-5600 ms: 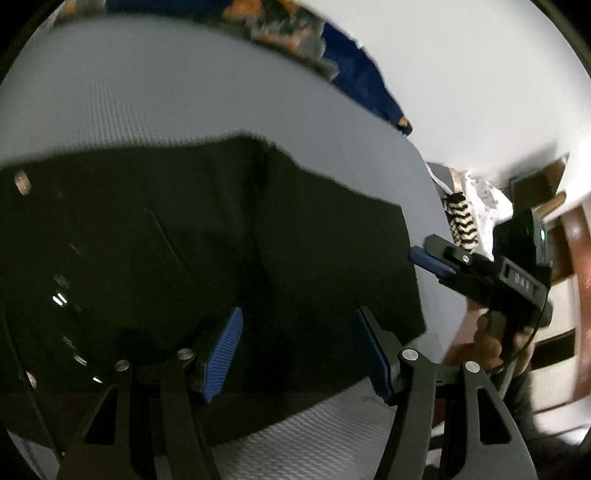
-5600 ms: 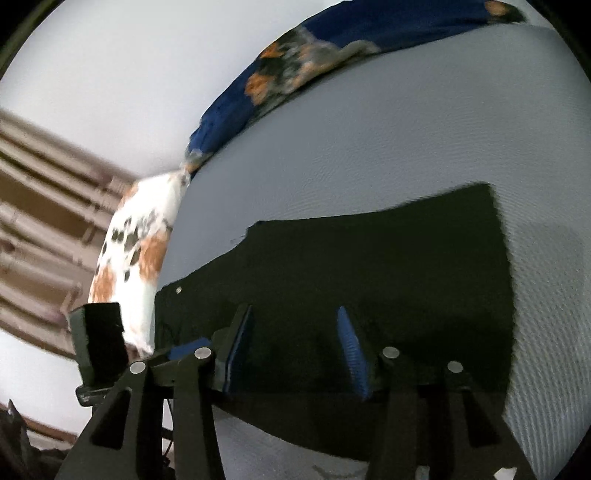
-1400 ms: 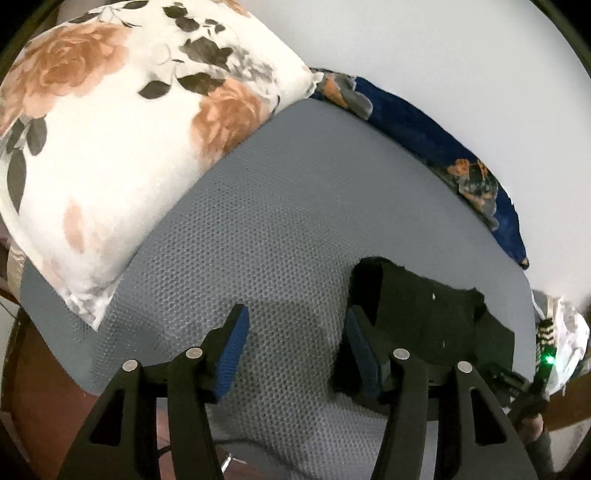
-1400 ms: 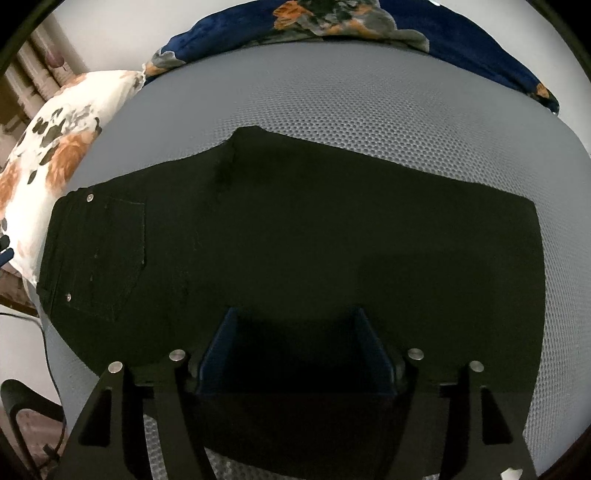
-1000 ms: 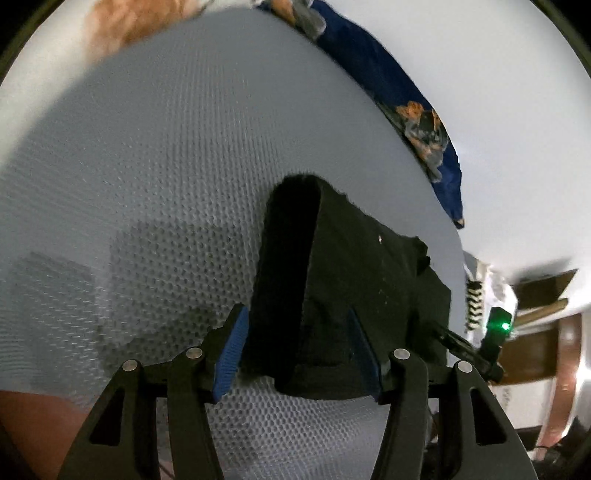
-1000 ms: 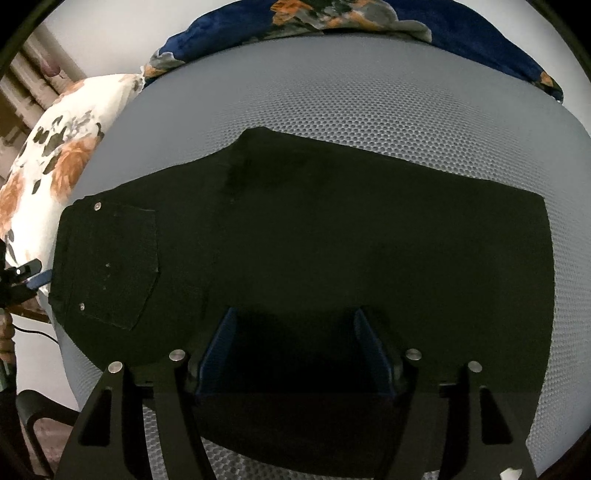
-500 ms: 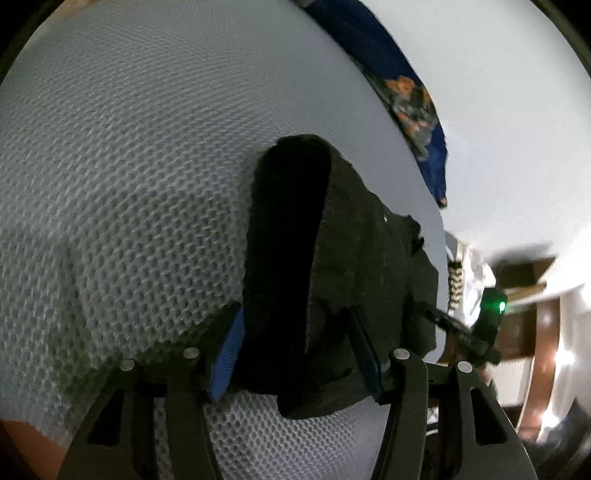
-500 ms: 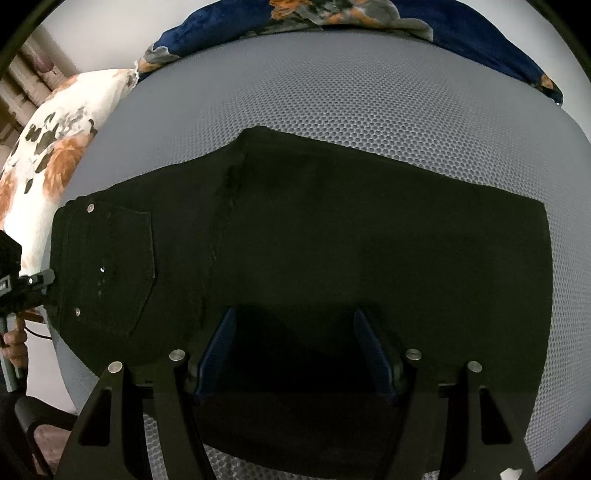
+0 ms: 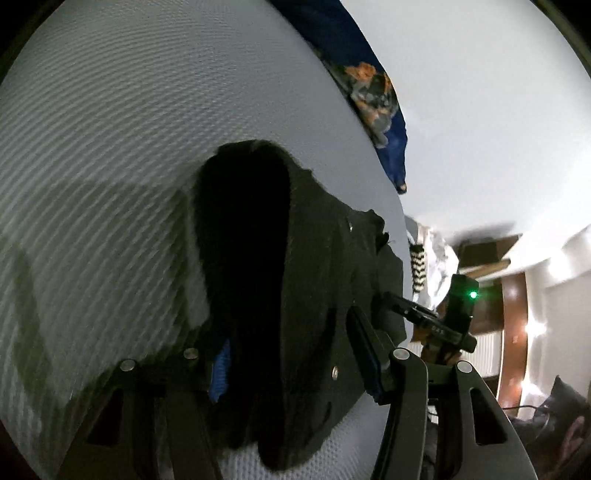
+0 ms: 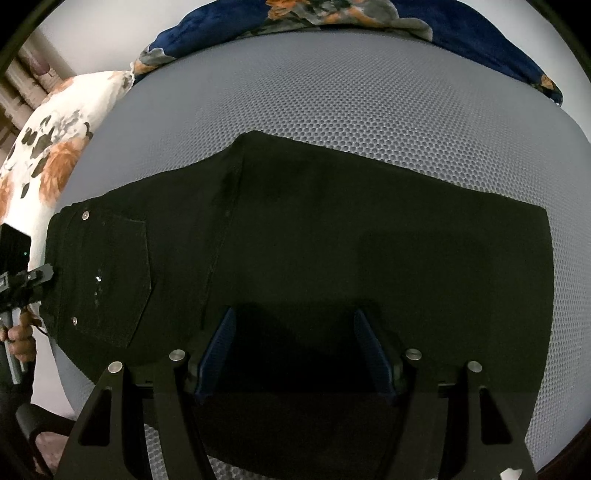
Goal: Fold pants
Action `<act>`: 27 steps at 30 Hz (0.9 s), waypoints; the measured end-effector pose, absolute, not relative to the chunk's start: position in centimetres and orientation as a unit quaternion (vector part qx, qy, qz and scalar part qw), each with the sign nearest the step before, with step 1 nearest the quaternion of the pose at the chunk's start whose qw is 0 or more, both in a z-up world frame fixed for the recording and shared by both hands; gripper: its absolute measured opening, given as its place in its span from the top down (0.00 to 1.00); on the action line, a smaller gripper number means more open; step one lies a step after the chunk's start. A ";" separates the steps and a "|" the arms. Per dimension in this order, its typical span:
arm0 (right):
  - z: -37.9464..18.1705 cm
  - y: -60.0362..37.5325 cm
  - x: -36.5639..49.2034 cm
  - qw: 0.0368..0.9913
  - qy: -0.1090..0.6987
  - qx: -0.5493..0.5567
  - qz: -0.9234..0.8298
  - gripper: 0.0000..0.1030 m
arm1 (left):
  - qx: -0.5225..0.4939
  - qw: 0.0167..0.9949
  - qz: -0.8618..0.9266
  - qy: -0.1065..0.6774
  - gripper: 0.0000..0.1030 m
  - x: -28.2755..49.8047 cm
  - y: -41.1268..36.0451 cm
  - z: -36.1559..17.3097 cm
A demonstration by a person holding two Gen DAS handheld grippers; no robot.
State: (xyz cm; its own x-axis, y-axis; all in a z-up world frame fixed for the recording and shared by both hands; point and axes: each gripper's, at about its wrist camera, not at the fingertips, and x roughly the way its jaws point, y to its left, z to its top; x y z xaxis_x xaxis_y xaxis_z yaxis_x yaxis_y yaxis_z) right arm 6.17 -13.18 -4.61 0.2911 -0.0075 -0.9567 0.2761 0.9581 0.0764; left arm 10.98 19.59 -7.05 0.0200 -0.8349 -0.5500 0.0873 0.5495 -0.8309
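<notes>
Black pants (image 10: 332,236) lie folded flat on a grey mesh mattress (image 10: 369,92), waist and back pocket (image 10: 110,273) to the left. My right gripper (image 10: 295,350) is open, low over the near edge of the pants. My left gripper (image 9: 291,362) is open with the raised waist end of the pants (image 9: 258,258) between its blue pads; they do not pinch it. The left gripper also shows at the left edge of the right wrist view (image 10: 33,280), at the waistband. The right gripper shows in the left wrist view (image 9: 424,314).
A floral white pillow (image 10: 55,147) lies at the left end of the mattress. A dark blue floral blanket (image 10: 369,18) runs along the far edge by the white wall. Clothes (image 9: 424,251) and wooden furniture (image 9: 513,314) stand beyond the mattress.
My left gripper has moved in from beside the waist end until the raised cloth sits between its pads. The right gripper has stayed over the near edge.
</notes>
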 end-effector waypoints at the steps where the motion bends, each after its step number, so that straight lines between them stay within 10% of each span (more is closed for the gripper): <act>1: -4.6 -13.2 6.2 0.796 0.588 0.113 -0.090 0.38 | -0.309 0.643 -0.361 0.601 0.46 11.2 19.3 -7.1; 27: -4.1 -13.6 5.2 0.816 0.558 0.132 -0.066 0.37 | -0.194 0.732 -0.225 0.613 0.75 9.6 11.2 0.3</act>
